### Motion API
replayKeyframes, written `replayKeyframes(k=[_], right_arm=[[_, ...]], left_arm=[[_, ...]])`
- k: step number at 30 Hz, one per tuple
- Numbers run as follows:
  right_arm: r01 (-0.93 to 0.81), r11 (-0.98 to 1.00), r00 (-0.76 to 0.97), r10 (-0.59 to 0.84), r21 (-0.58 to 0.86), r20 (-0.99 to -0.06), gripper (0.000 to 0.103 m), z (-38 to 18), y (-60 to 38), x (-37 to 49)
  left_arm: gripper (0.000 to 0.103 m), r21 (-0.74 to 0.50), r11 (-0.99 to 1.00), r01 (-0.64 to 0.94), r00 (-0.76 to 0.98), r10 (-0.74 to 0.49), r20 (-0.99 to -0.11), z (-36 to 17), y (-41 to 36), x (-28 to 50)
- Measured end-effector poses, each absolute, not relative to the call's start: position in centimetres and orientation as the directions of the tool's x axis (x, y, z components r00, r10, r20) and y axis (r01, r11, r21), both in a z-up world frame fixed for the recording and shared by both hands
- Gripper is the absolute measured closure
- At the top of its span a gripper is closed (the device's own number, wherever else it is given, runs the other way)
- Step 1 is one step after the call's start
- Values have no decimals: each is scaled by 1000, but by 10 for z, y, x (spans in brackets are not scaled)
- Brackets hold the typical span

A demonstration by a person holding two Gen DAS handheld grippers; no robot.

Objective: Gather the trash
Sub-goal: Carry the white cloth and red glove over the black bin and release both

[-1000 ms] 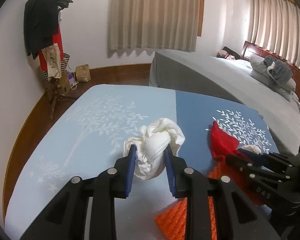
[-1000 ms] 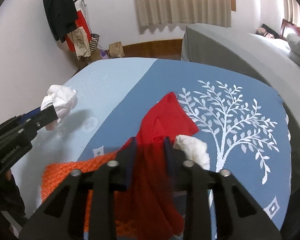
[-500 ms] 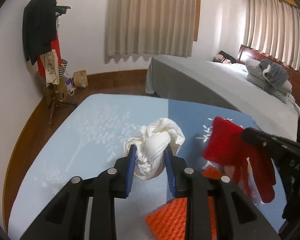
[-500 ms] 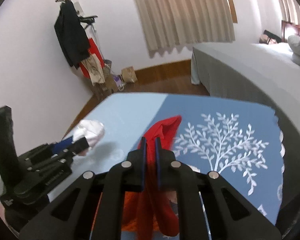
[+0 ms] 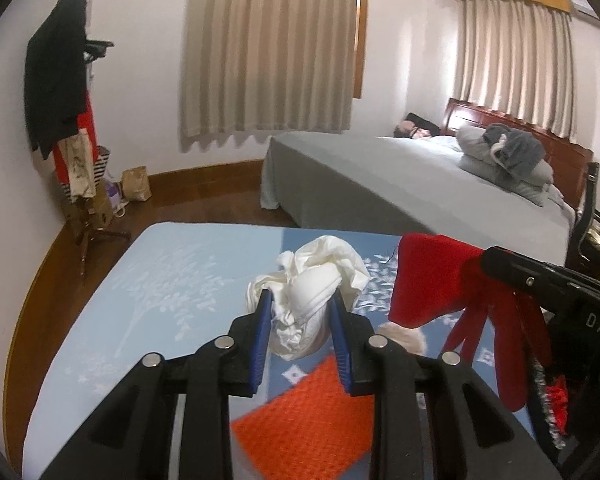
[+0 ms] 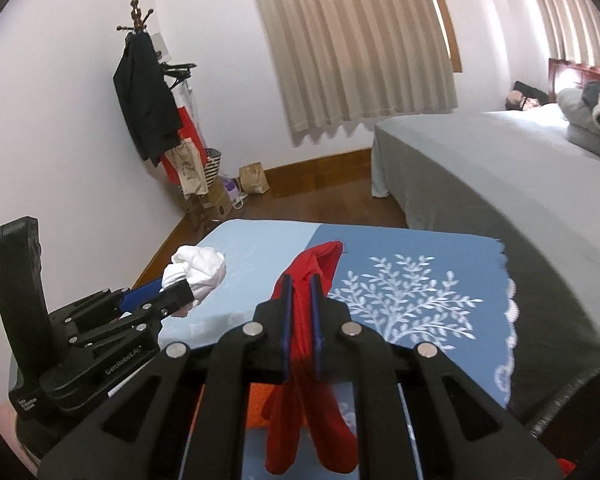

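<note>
My left gripper (image 5: 300,300) is shut on a crumpled white plastic wad (image 5: 312,280) and holds it above the blue tablecloth (image 5: 160,280). It also shows in the right wrist view (image 6: 198,268). My right gripper (image 6: 300,280) is shut on a red cloth (image 6: 312,264) that hangs down in two strips; the same red cloth (image 5: 424,276) hangs at the right of the left wrist view. A small white crumpled tissue (image 5: 404,336) lies on the table below, next to an orange textured mat (image 5: 312,412).
A grey bed (image 5: 400,192) with pillows and a person lying at its head stands behind the table. A coat stand (image 5: 76,120) with dark clothes and bags is at the left wall. A brown paper bag (image 5: 136,184) sits on the wooden floor.
Both grippers have risen from the table. The right one shut on the red cloth and lifted it off the surface; the white tissue stayed on the table.
</note>
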State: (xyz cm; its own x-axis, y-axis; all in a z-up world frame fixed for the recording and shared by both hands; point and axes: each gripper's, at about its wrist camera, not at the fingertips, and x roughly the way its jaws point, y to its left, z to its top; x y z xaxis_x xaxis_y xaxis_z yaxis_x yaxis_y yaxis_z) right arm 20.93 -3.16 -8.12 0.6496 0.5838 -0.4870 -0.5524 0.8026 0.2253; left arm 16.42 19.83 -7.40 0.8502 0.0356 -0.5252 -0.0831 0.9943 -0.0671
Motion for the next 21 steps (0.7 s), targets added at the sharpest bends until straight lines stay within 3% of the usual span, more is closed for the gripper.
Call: replayKeyframes(k=[21], right_arm=[[-352, 916, 777, 401, 193, -485, 95, -73, -164, 159]], left_arm=[[75, -97, 984, 153, 848, -181, -499, -61, 83, 154]])
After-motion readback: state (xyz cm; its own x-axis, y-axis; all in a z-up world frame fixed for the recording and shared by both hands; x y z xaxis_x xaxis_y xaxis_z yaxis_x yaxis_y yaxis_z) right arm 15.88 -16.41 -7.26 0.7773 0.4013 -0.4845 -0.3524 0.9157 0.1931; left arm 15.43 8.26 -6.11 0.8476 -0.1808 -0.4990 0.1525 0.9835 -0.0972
